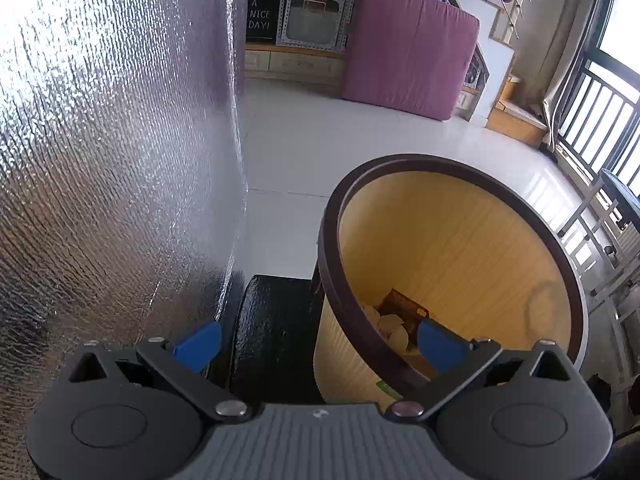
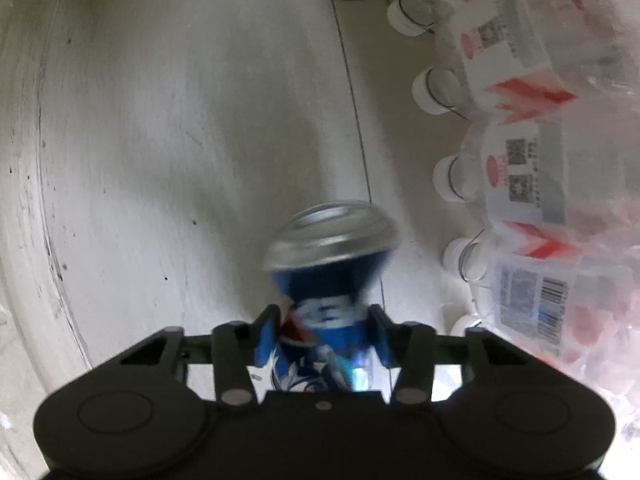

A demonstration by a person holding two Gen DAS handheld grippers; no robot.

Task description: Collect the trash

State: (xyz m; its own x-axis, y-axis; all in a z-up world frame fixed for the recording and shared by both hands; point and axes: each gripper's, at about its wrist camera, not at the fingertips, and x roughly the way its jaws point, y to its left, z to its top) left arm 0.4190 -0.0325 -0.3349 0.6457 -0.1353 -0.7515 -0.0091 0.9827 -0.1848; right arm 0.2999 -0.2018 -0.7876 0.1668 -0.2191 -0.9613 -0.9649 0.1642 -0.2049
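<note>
In the left wrist view a yellow trash bin [image 1: 472, 248] with a dark brown rim stands on the floor, with paper scraps and a brown wrapper [image 1: 404, 308] at its bottom. My left gripper [image 1: 318, 340] is open and empty, its right blue pad over the bin's near rim. In the right wrist view my right gripper [image 2: 322, 332] is shut on a blue soda can [image 2: 332, 276] with a silver end facing away, held above the white floor.
A silver foil-covered panel [image 1: 120, 140] rises close on the left. A black roll [image 1: 276, 332] lies beside the bin. A pink mattress [image 1: 408, 44] leans at the far wall. A shrink-wrapped pack of water bottles [image 2: 532, 152] lies right of the can.
</note>
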